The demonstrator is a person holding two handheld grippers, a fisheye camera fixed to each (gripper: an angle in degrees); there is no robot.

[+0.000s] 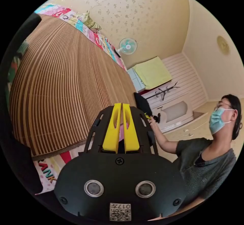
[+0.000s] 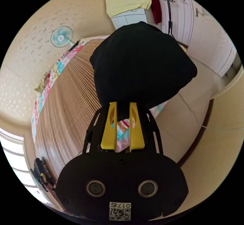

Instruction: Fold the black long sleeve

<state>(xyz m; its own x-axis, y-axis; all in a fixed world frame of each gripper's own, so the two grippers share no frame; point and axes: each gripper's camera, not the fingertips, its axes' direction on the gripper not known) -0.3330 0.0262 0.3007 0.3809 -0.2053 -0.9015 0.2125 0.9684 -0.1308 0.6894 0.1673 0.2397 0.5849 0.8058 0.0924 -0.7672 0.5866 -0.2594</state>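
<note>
The black long sleeve (image 2: 142, 64) hangs as a folded bundle over the edge of the bed, with my right gripper (image 2: 123, 106) shut on its lower edge; black cloth sits between the yellow jaw tips. In the left gripper view the same garment (image 1: 142, 104) is small, beside the right gripper (image 1: 153, 117) in the person's hand (image 1: 152, 120). My left gripper (image 1: 121, 105) is shut above the striped bamboo mat (image 1: 63, 90), its jaws pressed together with no cloth between them. It appears again as a small black-and-yellow tool (image 2: 42, 174) at the mat's far end.
A colourful sheet (image 1: 48, 174) lies under the mat. A wall fan (image 1: 127, 46), a white cabinet (image 1: 136, 81) with a yellow towel (image 1: 152, 72) on it and a coat rack (image 1: 165, 91) stand beyond the bed. The masked person (image 1: 203, 159) stands at the right. A dark shape (image 1: 15, 143) runs along the left edge.
</note>
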